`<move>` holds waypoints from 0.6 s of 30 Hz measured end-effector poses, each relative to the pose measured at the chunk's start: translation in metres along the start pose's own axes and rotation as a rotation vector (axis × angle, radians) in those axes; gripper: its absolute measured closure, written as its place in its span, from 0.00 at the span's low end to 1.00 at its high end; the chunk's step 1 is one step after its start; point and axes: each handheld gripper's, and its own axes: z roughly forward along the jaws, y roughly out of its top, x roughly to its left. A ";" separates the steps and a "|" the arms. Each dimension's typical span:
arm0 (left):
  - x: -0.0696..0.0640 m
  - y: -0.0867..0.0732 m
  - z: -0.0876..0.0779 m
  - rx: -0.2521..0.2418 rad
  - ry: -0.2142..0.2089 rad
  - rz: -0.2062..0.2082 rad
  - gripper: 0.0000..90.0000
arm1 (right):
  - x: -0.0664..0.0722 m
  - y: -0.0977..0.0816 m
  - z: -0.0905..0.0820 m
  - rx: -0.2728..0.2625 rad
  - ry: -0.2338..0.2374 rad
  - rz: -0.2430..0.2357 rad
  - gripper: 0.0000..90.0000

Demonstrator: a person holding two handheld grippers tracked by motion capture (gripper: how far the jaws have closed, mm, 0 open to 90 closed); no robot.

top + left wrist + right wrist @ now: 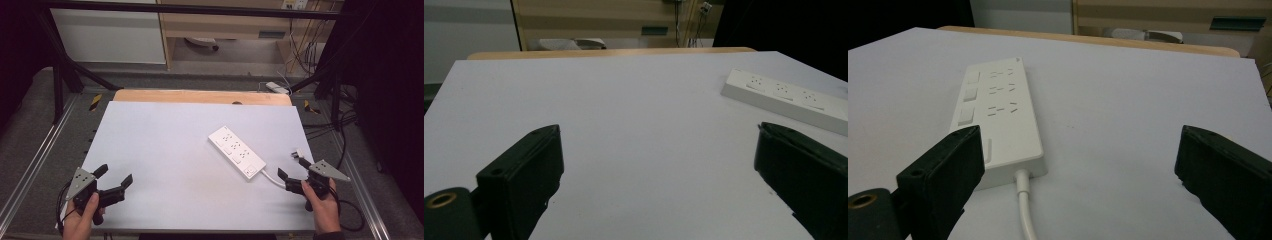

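- One white power strip (pixel 237 151) lies flat on the white table (pixel 165 150), right of centre, set at a slant with its far end toward the middle of the table and its near end toward the person's right side.
- One white cord (pixel 272 178) leaves the strip's near end and runs toward the right gripper (pixel 291 170); in the right gripper view the cord (pixel 1026 212) passes down between the two black jaws, nearer the left-hand one, touching neither.
- The right gripper is released, jaws spread wide and holding nothing; the strip's (pixel 996 117) near end sits just ahead of the jaws, partly behind the left-hand one.
- One white plug (pixel 298 155) lies on the table near the right edge, just beyond the right gripper.
- The left gripper (pixel 116 176) rests at the near left corner, well apart from the strip, also released with jaws wide and nothing between them; in its own view the strip (pixel 786 100) lies ahead at the upper right, above the right-hand jaw.
- The strip shows three groups of sockets in a row, with three square buttons alongside them.
- No brand, label or writing on the strip can be read.
- Two grippers, each held in one hand: left hand (pixel 80 220), right hand (pixel 324 210).
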 end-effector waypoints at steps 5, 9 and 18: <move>0.000 0.000 0.000 0.001 0.002 0.000 0.06 | 0.001 0.000 0.000 -0.005 0.004 -0.002 0.07; 0.000 0.000 0.001 0.005 0.006 0.001 0.06 | 0.001 0.001 -0.001 -0.013 0.003 0.002 0.06; 0.000 0.000 0.001 0.009 0.006 0.005 0.06 | 0.002 0.006 -0.003 -0.028 0.009 0.037 0.03</move>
